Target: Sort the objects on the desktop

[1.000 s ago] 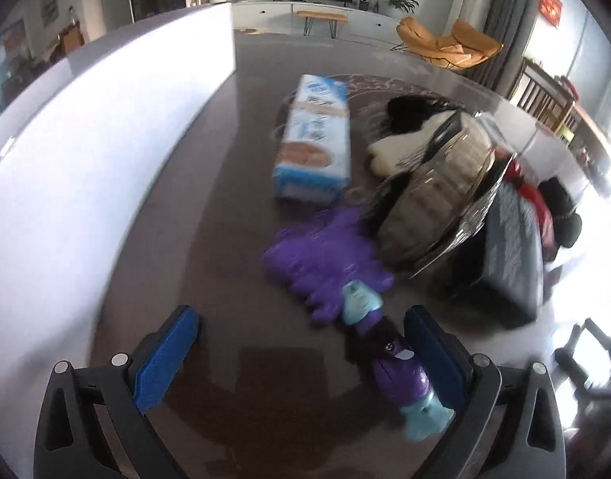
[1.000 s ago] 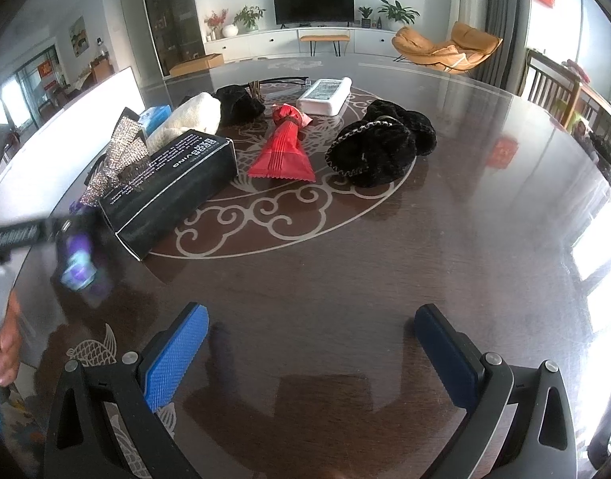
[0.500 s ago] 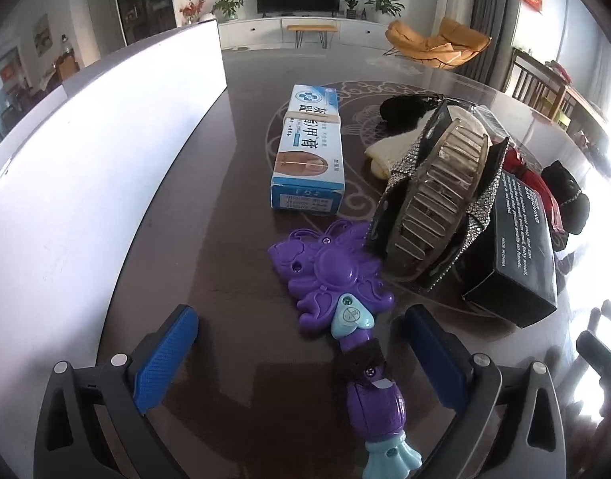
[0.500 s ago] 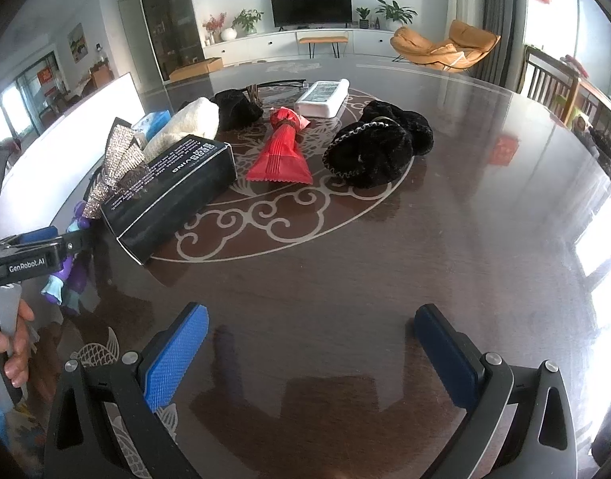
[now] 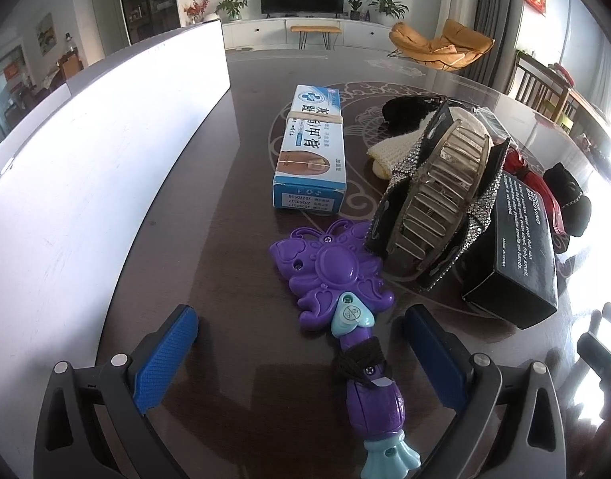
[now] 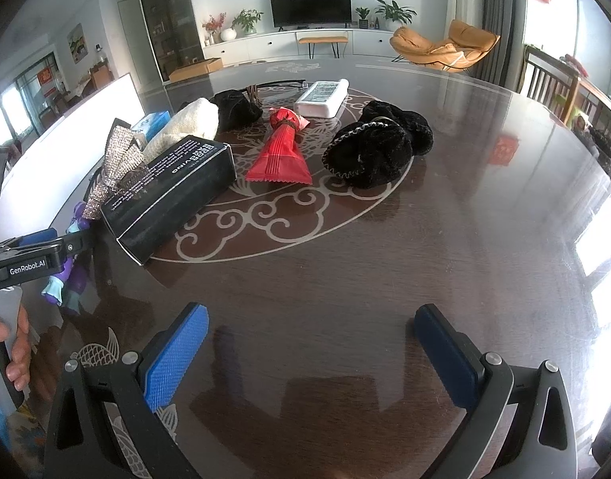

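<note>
Purple butterfly-shaped plastic toy wand (image 5: 337, 279), moulded in relief with a pale blue heart and tail tip, lying flat on the glossy dark wooden table (image 5: 233, 239); its handle runs back between the 2 blue ribbed pads of the left gripper (image 5: 301, 353), nearer the right pad, with bare tabletop between the handle and the left pad. The jaws stand wide apart and grip nothing. Compared with the frame 0.5 s earlier, the wand sits slightly farther forward of the jaws and the view is sharper. Just ahead and right of the jaws, a rhinestone-edged hair claw (image 5: 437, 199) leans against a matte black carton (image 5: 517, 247), crowding the wand's head; straight ahead lies a blue-and-white cardboard box (image 5: 311, 151) bound by a rubber band. A white panel (image 5: 86, 151) walls the left side. The right gripper (image 6: 311, 351), jaws likewise spread and empty, hovers over open table; ahead of it lie a red pleated foil packet (image 6: 281, 151), a fuzzy black pouch (image 6: 373, 151) and a white rectangular device (image 6: 321, 94), with clear surface to the right.
</note>
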`<state>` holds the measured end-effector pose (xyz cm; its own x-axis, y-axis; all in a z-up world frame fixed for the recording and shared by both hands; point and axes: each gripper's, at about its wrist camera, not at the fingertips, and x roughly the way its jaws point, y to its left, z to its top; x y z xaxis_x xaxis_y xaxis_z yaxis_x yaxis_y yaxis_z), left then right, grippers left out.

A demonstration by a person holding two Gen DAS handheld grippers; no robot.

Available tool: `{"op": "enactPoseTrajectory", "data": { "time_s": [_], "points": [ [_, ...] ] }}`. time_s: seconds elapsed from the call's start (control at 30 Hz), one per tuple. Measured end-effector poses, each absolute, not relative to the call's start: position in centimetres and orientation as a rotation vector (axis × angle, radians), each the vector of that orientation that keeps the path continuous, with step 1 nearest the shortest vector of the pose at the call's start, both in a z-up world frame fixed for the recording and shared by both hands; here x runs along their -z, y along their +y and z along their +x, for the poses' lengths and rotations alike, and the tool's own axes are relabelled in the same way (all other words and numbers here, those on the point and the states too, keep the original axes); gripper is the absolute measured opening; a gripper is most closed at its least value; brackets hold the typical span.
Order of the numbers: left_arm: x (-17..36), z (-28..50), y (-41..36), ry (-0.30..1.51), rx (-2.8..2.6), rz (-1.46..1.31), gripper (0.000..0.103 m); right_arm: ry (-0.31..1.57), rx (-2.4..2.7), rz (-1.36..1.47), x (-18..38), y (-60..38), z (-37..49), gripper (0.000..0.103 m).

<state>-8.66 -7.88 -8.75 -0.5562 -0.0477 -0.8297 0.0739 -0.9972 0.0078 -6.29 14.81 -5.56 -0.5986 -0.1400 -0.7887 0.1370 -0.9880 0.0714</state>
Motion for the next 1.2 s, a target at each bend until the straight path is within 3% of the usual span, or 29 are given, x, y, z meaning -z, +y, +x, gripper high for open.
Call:
{"op": "enactPoseTrajectory", "data": {
  "time_s": [0.03,0.07,0.1,0.13,0.2,0.93,1.2],
  "points": [
    [8.7,-8.5,-7.8,0.039,2.715,1.44,0.102,-0.006,2.678,1.321,5.6,14.9,-6.3,0.103],
    [8.5,-8.1,-7.7,0.034,2.732,1.42,0.087,-0.008,2.678,1.32,5.5,14.9,-6.2,0.103],
    [8.2,-7.5,-7.6,0.025,2.755,1.392,0.065,-0.009,2.678,1.32,5.5,14.8,-6.2,0.103],
    [8.0,-7.0,-7.4,0.012,2.78,1.378,0.054,-0.008,2.678,1.32,5.5,14.8,-6.2,0.103],
    [7.8,-6.2,-7.3,-0.024,2.797,1.374,0.02,-0.002,2.679,1.322,5.5,14.8,-6.2,0.103],
    [8.0,-1.3,-9.7,-0.001,2.881,1.273,0.021,0.003,2.675,1.322,5.6,14.7,-6.3,0.103],
    [8.1,-1.4,-9.6,-0.002,2.871,1.27,0.021,-0.327,2.726,1.324,3.0,19.8,-10.5,0.103]
  ]
}}
